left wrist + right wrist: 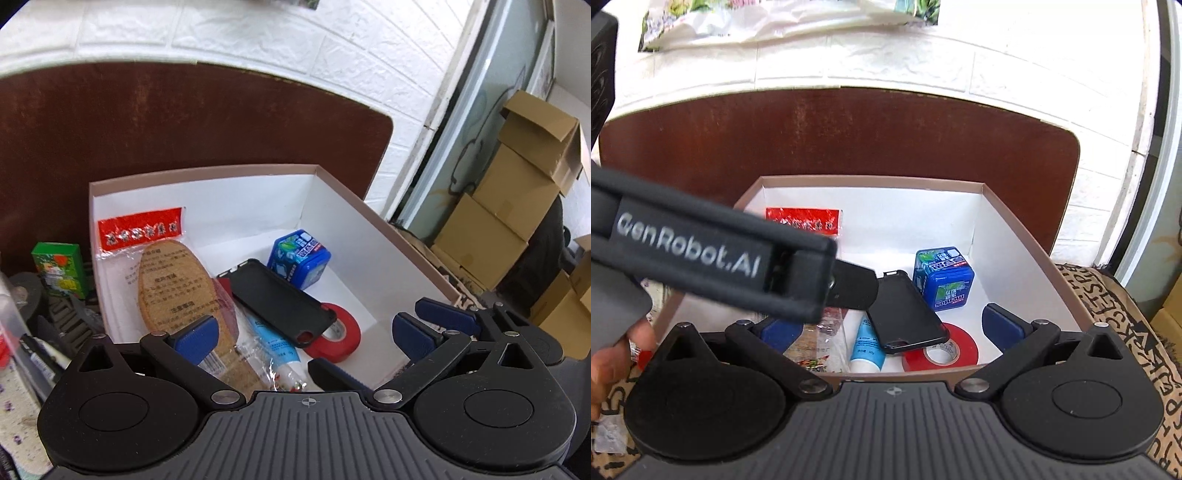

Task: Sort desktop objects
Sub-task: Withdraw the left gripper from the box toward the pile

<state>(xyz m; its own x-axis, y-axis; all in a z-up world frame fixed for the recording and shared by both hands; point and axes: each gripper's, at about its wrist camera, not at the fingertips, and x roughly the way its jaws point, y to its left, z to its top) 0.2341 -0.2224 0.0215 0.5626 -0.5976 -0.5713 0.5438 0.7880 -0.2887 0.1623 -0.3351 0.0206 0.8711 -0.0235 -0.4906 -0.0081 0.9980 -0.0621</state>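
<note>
Through my left wrist camera, my left gripper [306, 332] stands spread wide with nothing between its blue pads [195, 338], poised over the near end of the box [388, 225], which fills the middle of the frame with its white inside and brown rim. In the box, left of centre, a packet of cork insoles [170, 280] with a red label leans against the left wall; a black phone case [277, 299] lies across the middle, one end resting on a red tape roll [341, 338] at lower right of the box floor. A blue mint tin [301, 258] sits just beyond the case, and a blue-and-white tube [275, 349] pokes out from under it toward the bottom. Outside the box, at the left edge, stands a green carton [59, 269]. At lower right my right gripper [434, 321] shows from the side. Through my right wrist camera, my right gripper [890, 330] is released, its pads far apart and empty, over the near rim of the same box [1030, 254]. The phone case [905, 317], tape roll [942, 354], mint tin [943, 277] and tube [866, 345] lie in the centre and right. My left gripper's black body [713, 258] crosses the left half, hiding part of the insole packet [805, 221]. My hand [613, 365] shows at the lower left edge.
</note>
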